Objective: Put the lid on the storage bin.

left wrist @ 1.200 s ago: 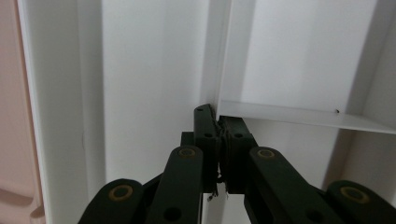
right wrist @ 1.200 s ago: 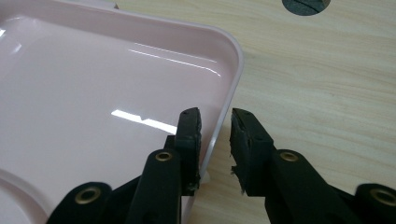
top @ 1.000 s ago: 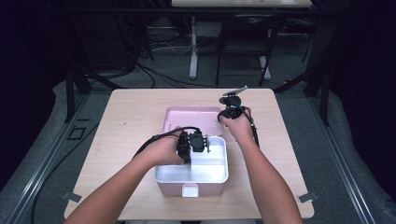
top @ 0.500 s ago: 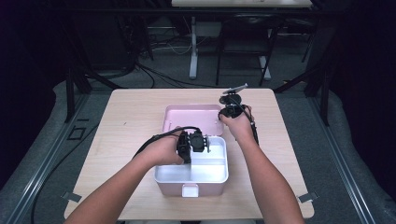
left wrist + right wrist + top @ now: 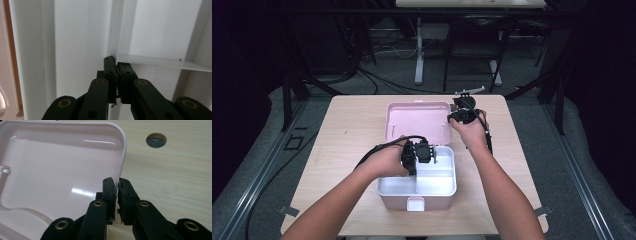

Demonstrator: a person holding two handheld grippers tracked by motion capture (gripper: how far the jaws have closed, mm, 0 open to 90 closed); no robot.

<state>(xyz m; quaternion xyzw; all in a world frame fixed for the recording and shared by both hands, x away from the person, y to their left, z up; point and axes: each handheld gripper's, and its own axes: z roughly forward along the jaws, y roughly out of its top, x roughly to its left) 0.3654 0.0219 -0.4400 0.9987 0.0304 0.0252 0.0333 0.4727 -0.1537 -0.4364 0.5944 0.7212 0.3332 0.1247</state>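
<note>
A white box (image 5: 452, 185) with inner dividers stands near the table's front, and its pink lid (image 5: 417, 120) lies open behind it. My left gripper (image 5: 434, 152) reaches into the box. In the left gripper view its jaws (image 5: 116, 61) are shut on the top edge of a white divider (image 5: 113, 27). My right gripper (image 5: 451, 119) is at the lid's right rim. Its jaws (image 5: 117, 182) have just been closing and now pinch the rim of the pink lid (image 5: 60, 167) between them.
The light wooden table (image 5: 357, 125) has bare room to the left and right of the box. A round cable hole (image 5: 156, 140) sits in the tabletop beyond the lid. Dark floor, cables and stand legs surround the table.
My right hand has risen slightly at the lid's right rim. The left hand and the white box have not moved.
</note>
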